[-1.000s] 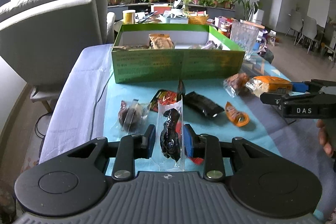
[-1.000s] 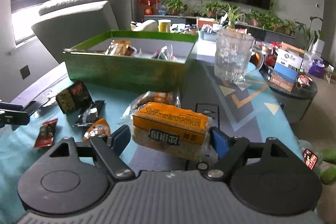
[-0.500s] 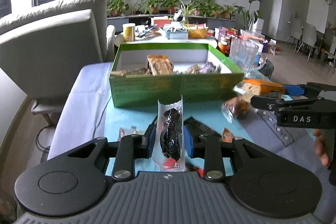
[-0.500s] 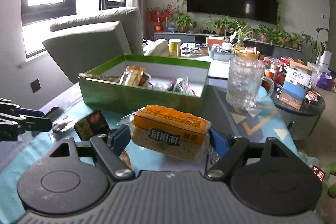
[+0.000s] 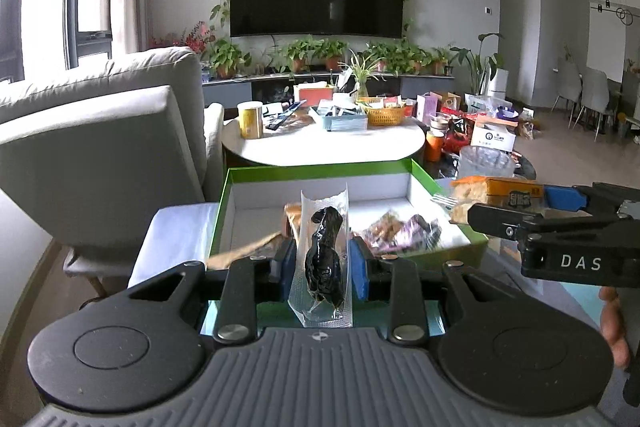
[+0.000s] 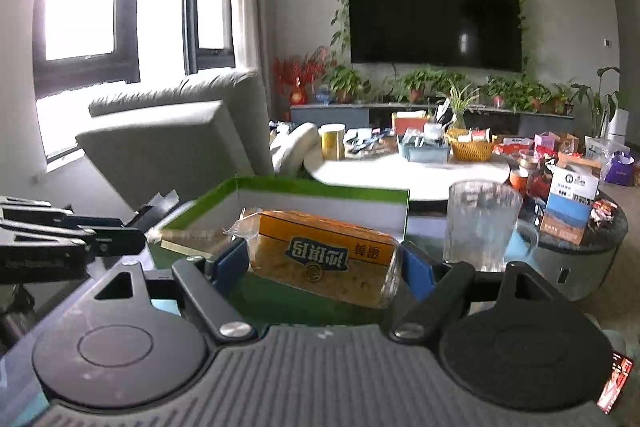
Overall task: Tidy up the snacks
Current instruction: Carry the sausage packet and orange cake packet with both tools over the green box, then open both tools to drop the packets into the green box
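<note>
My left gripper (image 5: 323, 261) is shut on a clear vacuum pouch with a dark snack (image 5: 324, 259), held upright in front of the green box (image 5: 320, 171). The box has a white inside and holds several wrapped snacks (image 5: 400, 229). My right gripper (image 6: 322, 263) is shut on an orange wrapped cake pack (image 6: 322, 253), raised at the box's near right edge (image 6: 280, 185). In the left wrist view the right gripper (image 5: 520, 207) reaches in from the right with the orange pack (image 5: 496, 193). The left gripper's black fingers (image 6: 60, 231) show at the left of the right wrist view.
A clear glass mug (image 6: 482, 223) stands right of the box. A grey armchair (image 5: 100, 151) is at the left. Behind the box a round white table (image 5: 320, 147) carries a yellow cup, baskets and clutter. A low dark table (image 6: 580, 227) with boxes sits at the right.
Both grippers have risen and moved toward the green box with their snacks. The loose snacks on the blue cloth have dropped out of view, and the box's inside now shows behind the pouch.
</note>
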Demonstrator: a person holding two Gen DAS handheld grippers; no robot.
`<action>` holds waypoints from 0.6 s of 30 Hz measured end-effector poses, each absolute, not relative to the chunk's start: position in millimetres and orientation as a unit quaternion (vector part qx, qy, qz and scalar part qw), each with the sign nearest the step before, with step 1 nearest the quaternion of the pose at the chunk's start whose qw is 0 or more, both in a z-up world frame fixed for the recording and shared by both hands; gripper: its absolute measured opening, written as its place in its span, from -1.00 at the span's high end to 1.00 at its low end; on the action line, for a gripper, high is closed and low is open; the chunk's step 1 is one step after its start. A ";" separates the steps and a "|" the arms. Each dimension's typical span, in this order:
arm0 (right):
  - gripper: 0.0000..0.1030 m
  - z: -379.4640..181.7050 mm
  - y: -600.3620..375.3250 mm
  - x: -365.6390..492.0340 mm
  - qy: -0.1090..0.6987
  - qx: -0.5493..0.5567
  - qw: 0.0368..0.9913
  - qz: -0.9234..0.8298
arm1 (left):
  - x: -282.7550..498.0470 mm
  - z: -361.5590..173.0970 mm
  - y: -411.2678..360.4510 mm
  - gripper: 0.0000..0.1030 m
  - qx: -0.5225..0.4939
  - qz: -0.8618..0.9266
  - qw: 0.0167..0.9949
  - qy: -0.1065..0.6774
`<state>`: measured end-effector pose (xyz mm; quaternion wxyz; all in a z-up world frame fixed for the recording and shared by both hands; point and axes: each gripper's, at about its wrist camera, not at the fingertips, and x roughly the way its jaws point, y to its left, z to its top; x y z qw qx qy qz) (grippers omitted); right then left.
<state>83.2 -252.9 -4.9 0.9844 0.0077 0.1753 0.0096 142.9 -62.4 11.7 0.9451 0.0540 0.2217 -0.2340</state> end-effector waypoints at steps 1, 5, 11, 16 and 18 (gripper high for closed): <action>-0.65 -4.4 -253.0 86.5 0.175 0.009 0.985 0.010 | 146.2 11.1 -63.6 0.47 0.055 -0.234 0.945 0.223; -0.65 -7.3 -252.5 100.3 0.179 0.012 0.984 0.010 | 162.2 3.0 -68.8 0.47 0.058 -0.230 0.944 0.229; -0.65 -19.6 -253.5 122.3 0.193 0.020 0.981 0.010 | 189.1 -16.9 -76.2 0.47 0.071 -0.228 0.943 0.233; -0.65 -27.3 -252.6 142.4 0.199 0.015 0.980 0.006 | 216.1 -30.2 -81.1 0.47 0.073 -0.219 0.941 0.248; -0.65 -29.1 -250.3 147.0 0.192 -0.002 0.981 0.000 | 224.1 -34.1 -81.9 0.47 0.070 -0.217 0.941 0.251</action>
